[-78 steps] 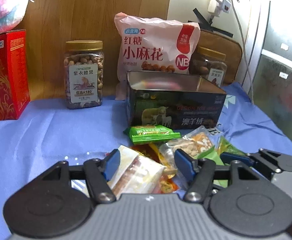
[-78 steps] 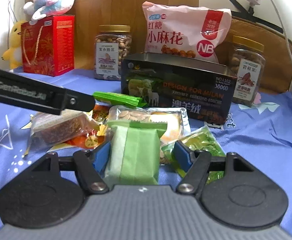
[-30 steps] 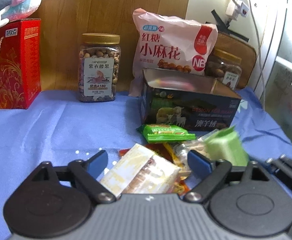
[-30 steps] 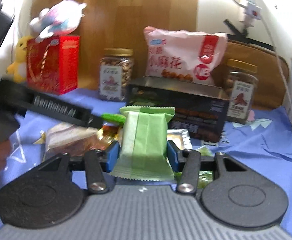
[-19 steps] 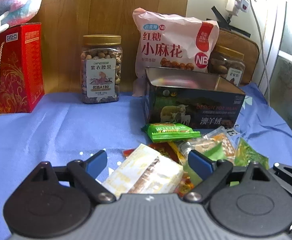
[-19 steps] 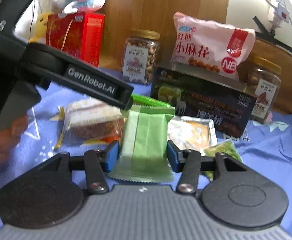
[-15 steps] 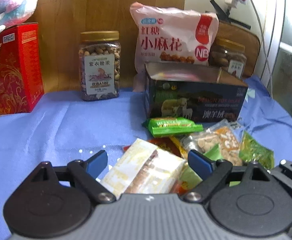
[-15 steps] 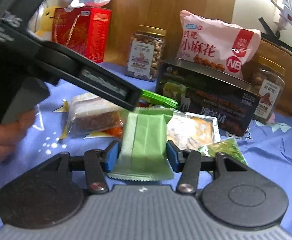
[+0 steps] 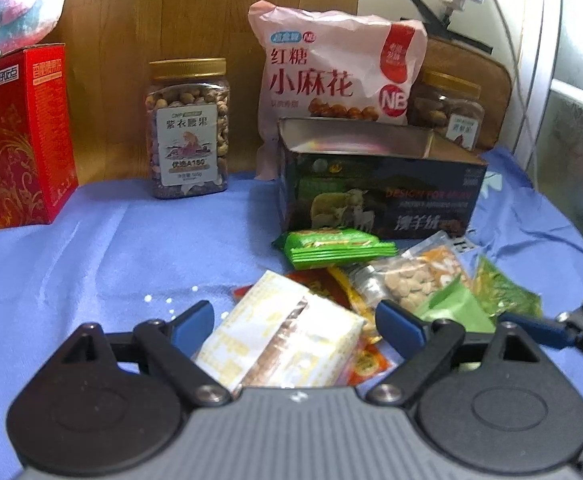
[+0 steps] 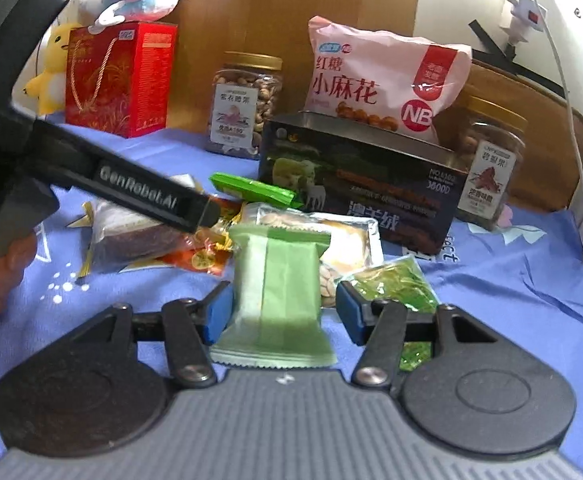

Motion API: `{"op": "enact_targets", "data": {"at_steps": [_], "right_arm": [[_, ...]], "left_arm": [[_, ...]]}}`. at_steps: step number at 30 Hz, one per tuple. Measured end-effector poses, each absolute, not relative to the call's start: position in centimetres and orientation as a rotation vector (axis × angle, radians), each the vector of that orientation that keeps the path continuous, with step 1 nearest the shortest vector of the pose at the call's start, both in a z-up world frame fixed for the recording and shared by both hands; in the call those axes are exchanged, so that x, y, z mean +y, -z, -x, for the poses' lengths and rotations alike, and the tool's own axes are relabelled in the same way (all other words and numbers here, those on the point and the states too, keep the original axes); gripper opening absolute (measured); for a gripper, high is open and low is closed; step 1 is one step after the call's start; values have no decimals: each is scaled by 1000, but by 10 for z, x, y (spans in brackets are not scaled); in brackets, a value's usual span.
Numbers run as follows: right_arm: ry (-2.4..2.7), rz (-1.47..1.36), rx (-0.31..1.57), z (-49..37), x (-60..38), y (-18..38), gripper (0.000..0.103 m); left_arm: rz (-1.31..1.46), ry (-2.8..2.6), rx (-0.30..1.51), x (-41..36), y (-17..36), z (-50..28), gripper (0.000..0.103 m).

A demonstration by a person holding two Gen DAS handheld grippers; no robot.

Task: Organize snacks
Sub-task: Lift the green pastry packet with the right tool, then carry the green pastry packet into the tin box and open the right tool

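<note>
Green snack packet [image 10: 277,296] sits between the spread right tongs [image 10: 277,312], in front of the dark tin [image 10: 363,188], while the left tongs [image 9: 295,322] gape around a cream packet [image 9: 287,344].

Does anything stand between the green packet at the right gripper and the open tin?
Only a nut packet, lying flat on the cloth between the green packet and the tin. Above it, nothing visible.

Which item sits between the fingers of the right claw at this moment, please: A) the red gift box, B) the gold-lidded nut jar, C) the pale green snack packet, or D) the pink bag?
C: in the right wrist view the pale green snack packet lies between the blue fingertips of the right claw, above the blue cloth.
</note>
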State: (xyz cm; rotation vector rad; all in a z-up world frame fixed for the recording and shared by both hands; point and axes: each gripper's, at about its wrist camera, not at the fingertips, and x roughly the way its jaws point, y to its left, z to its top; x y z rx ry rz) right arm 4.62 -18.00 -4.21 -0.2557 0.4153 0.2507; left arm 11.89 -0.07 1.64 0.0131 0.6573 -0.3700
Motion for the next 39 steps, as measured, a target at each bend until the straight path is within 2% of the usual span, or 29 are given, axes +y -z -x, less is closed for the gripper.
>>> {"op": "enact_targets", "data": {"at_steps": [3,4,5,6,16,24,31,36,39], "right_arm": [[-279,278,432,-47,-175,46,59],[-278,296,434,-47,-172,48,57],[-275,315,428,-47,-170,49,50],[-274,325,423,-46,-169,48,50],[-228,266,370,-40,-190,36,50],[-268,254,388,-35,-192,49,50],[-292,231,336,-24,-198,44,50],[-338,249,349,-22,-197,51,50],[-355,233,331,-21,-198,50,50]], "left_arm": [[-20,392,623,-2,-20,-113,91],[-30,399,617,-4,-20,-112,91],[-41,399,615,-6,-19,-111,91],[-54,396,613,-8,-19,-111,90],[-44,403,602,-6,-18,-111,89],[-19,424,540,-1,-24,-107,89],[181,568,614,23,-32,-116,78],[150,711,572,11,-43,-87,80],[76,695,616,-10,-38,-81,81]]}}
